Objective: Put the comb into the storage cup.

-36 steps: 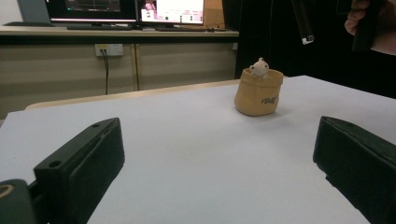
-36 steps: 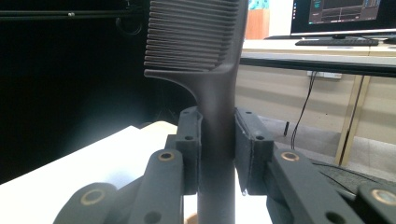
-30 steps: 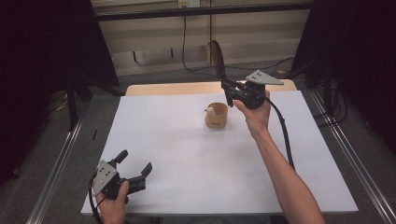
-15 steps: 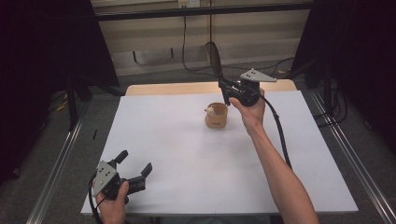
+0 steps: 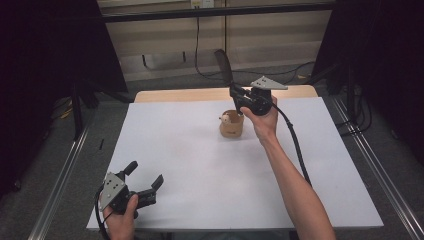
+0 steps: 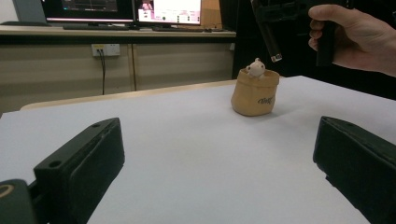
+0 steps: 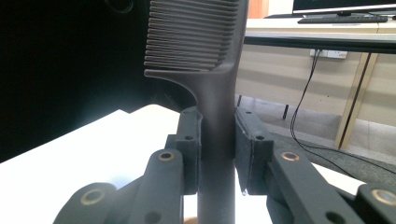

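Above pouch (image 5: 232, 127) | right hand-held gripper (image 7: 217, 140) clamps comb (image 7: 205, 42) | teeth visible close-up | left hand-held gripper (image 5: 145, 181) wide, empty

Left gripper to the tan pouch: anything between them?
Nothing. In the high view, bare white table runs from the open left gripper to the tan pouch.

Lab — monitors (image 6: 168, 10), desk (image 6: 116, 32)

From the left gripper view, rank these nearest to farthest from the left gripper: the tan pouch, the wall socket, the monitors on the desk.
1. Tan pouch, on the white table, ahead and right of the left gripper, a small toy head poking out of it.
2. Wall socket, beyond the table's far edge, on the panel under the desk, to the left.
3. Monitors, on the desk above the socket; these two are nearly level in depth.
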